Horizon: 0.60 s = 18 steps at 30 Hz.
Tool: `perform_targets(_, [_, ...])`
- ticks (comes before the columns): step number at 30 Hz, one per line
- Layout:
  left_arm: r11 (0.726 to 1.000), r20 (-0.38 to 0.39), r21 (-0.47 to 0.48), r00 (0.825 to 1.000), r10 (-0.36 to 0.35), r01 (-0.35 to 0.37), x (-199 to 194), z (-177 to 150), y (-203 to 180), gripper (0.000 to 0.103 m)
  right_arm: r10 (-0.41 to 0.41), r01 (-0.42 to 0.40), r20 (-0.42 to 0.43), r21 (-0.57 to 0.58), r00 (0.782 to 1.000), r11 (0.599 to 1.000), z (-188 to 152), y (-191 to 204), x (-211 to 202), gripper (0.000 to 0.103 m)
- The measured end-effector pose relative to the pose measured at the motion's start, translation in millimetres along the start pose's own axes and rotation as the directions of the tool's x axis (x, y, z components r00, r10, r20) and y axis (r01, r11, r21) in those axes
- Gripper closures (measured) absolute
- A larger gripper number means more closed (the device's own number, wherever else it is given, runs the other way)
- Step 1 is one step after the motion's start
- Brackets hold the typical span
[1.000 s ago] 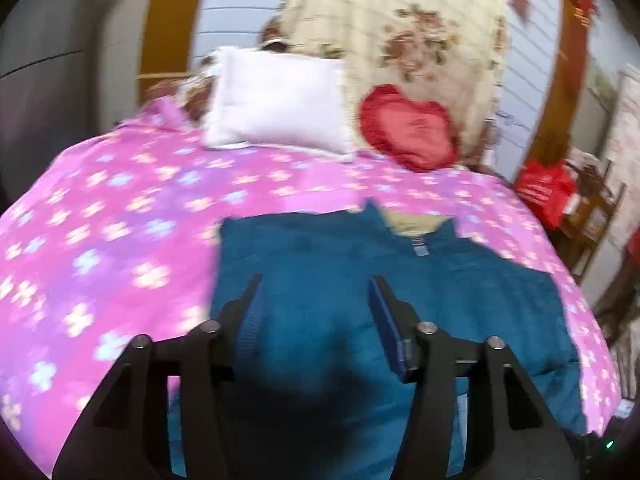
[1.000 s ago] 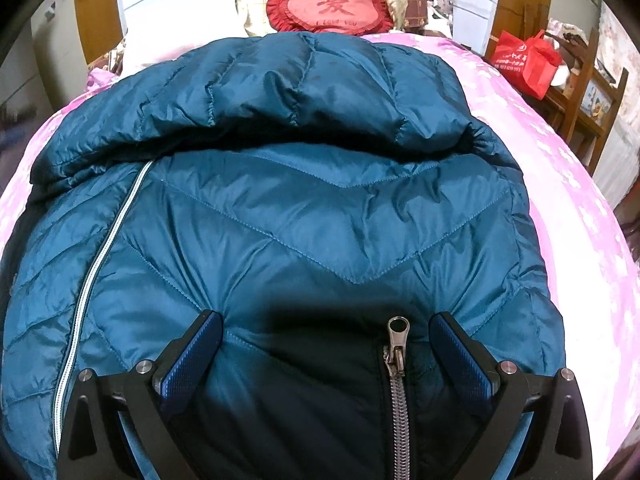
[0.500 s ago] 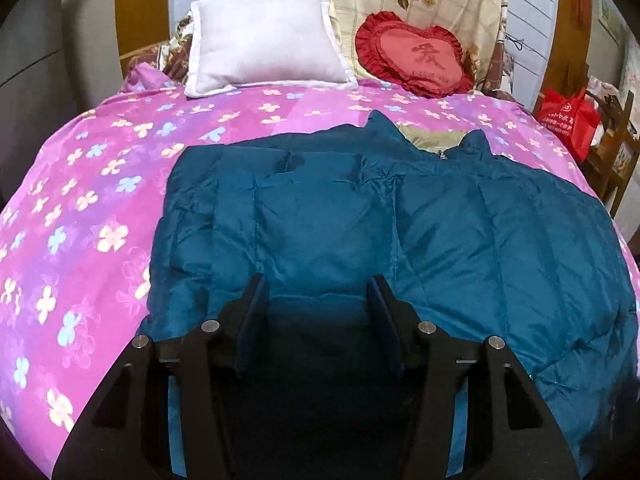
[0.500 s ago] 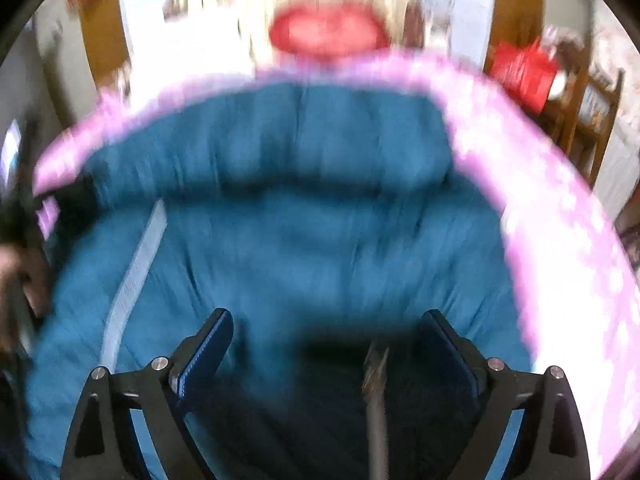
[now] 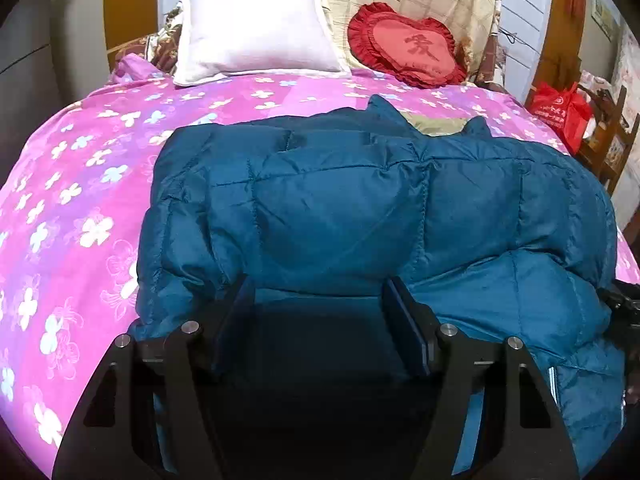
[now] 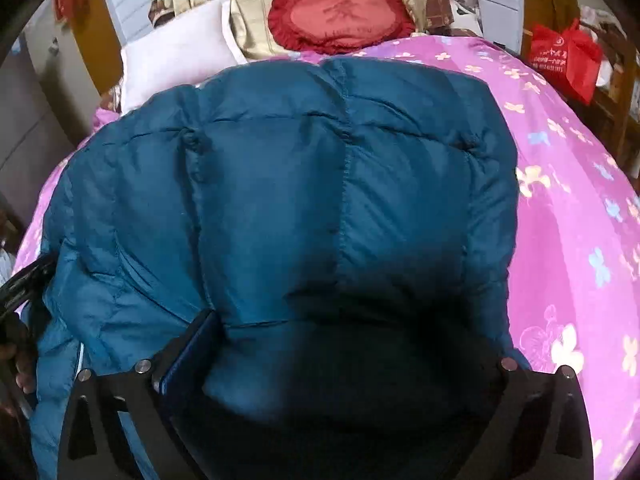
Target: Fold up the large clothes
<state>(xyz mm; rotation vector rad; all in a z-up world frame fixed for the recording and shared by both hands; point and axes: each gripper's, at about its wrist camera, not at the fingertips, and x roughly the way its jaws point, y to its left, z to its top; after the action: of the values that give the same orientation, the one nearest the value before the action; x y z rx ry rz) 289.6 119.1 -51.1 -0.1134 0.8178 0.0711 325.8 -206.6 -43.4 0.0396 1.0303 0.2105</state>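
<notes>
Lying across the bed's [image 5: 80, 184] near edge, the puffy blue jacket [image 5: 360, 208] bulged between both spread grippers, left [image 5: 320, 312] and right [image 6: 352, 344]; slick padded fabric could spring back and undo the fold.

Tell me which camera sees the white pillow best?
The left wrist view: the whole pillow shows, leaning at the head of the bed. In the right wrist view the jacket hides its lower part.
</notes>
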Motion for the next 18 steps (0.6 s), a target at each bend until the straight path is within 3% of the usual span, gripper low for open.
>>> perform_targets(3, [0.999, -0.002, 0.016, 0.999, 0.034, -0.034, 1.8, 0.7, -3.8, 0.034, -0.034, 0.034, -0.05, -0.009, 0.998, 0.999, 14.4, 6.7, -9.1, 0.003])
perform_targets(4, [0.999, -0.004, 0.017, 0.999, 0.035, -0.035, 2.4, 0.9, -3.7, 0.034, -0.046, 0.046, -0.004, -0.014, 0.999, 0.999, 21.5, 9.9, -22.2, 0.01])
perform_targets(7, [0.999, -0.008, 0.014, 0.999, 0.034, -0.034, 3.5, 0.6, -3.6, 0.034, -0.012, 0.007, 0.182, 0.027, 0.983, 1.0, 47.1, 24.3, -55.4, 0.011])
perform_targets(10, [1.0, -0.013, 0.01, 0.999, 0.03, -0.03, 4.1, 0.4, -2.5, 0.034, 0.006, -0.021, 0.243, 0.056, 0.97, 0.998, 69.5, 42.6, -49.9, 0.01])
perform_targets(12, [1.0, -0.014, 0.008, 0.999, 0.029, -0.029, 3.8, 0.2, -2.4, 0.034, 0.004, -0.014, 0.175, 0.054, 0.984, 0.998, 81.6, 49.5, -17.8, 0.009])
perform_targets(14, [1.0, -0.011, 0.011, 1.0, 0.022, -0.022, 3.4, 0.4, -2.2, 0.034, -0.039, 0.037, 0.053, 0.045, 0.998, 0.998, 78.1, 50.4, 27.9, 0.006])
perform_targets(18, [1.0, -0.014, 0.01, 1.0, 0.019, -0.019, 3.8, 0.0, -1.3, 0.034, -0.081, 0.08, 0.029, 0.018, 0.996, 0.997, 70.3, 49.5, 42.7, 0.004])
